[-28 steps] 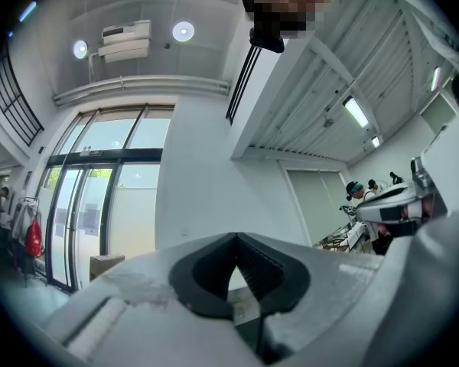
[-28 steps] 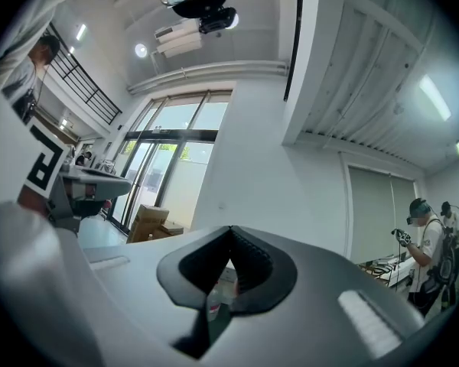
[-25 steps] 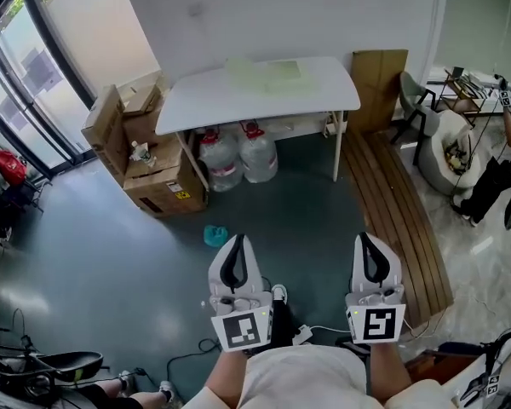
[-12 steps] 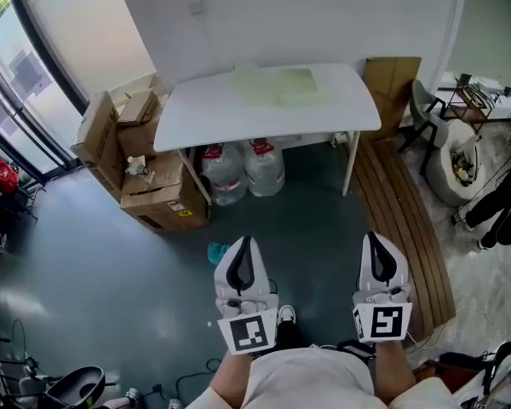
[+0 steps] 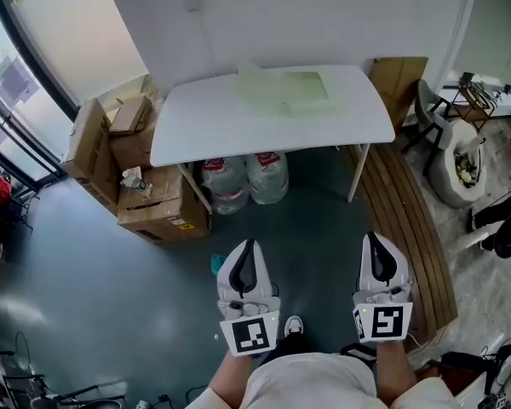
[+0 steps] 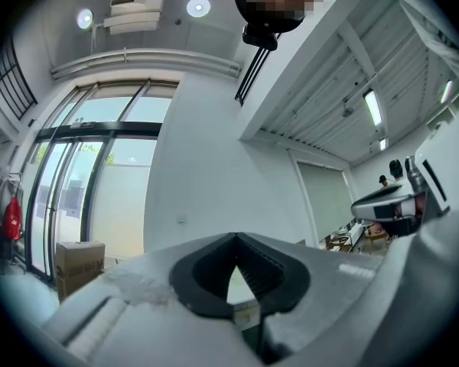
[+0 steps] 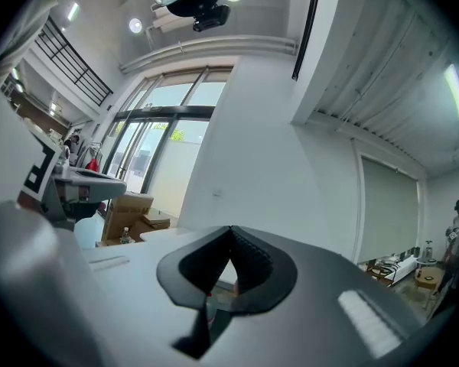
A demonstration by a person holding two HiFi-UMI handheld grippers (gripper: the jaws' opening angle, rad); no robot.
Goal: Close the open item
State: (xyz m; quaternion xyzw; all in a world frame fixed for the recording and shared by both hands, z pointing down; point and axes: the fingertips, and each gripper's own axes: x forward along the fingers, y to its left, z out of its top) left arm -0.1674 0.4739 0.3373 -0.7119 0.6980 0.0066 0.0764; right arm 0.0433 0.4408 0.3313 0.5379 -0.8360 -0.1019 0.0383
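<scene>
Both tongs shut, nothing in them: left gripper [image 5: 249,250] and right gripper [image 5: 376,245] are held level, well short of the white table [image 5: 204,122].
Cardboard boxes [image 5: 157,198] with raised flaps, at the table's left end, could be mistaken for the target. The pale green flat item [image 5: 285,88], spread in two panels at the back of the tabletop, looks the likelier open thing. Jaws pressed together can only nudge it, so it may slide rather than fold. A small teal object [image 5: 215,264] on the floor lies underfoot.
</scene>
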